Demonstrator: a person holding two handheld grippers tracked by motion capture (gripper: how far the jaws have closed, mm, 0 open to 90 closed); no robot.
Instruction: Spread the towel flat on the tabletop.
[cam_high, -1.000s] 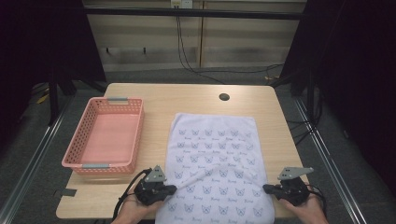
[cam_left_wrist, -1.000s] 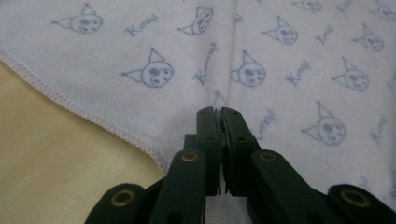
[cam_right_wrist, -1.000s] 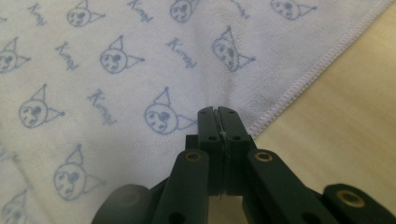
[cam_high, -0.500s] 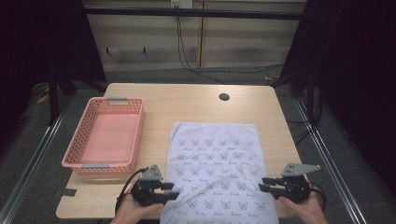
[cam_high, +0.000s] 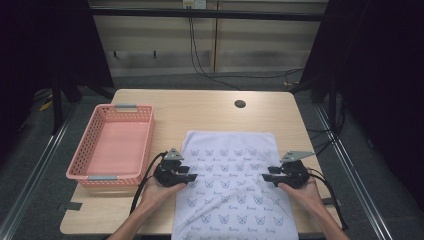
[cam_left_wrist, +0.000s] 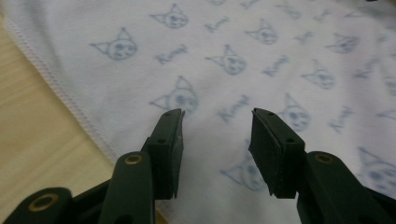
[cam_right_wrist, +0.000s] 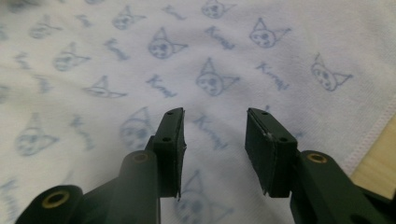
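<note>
A white towel (cam_high: 230, 185) printed with blue cat faces lies flat on the wooden table (cam_high: 200, 110), its near end at the front edge. My left gripper (cam_high: 192, 176) rests at the towel's left edge, pointing inward. Its jaws have just been opening and now stand open over the cloth (cam_left_wrist: 261, 60) with nothing pinched in the left gripper (cam_left_wrist: 217, 126). At the towel's right edge my right gripper (cam_high: 267, 177) faces inward. In the right gripper view the right gripper (cam_right_wrist: 214, 123) has also just been opening, and only flat towel (cam_right_wrist: 140, 56) lies under the gap.
A pink plastic basket (cam_high: 112, 150) stands on the table to the left of the towel, close to my left hand. A round cable hole (cam_high: 240, 104) sits near the table's far edge. Bare wood lies beyond the towel.
Both grippers went from shut at the towel's near corners to open, letting go of the cloth. Both hands moved away from me along the towel's sides. The towel slid slightly toward me.
</note>
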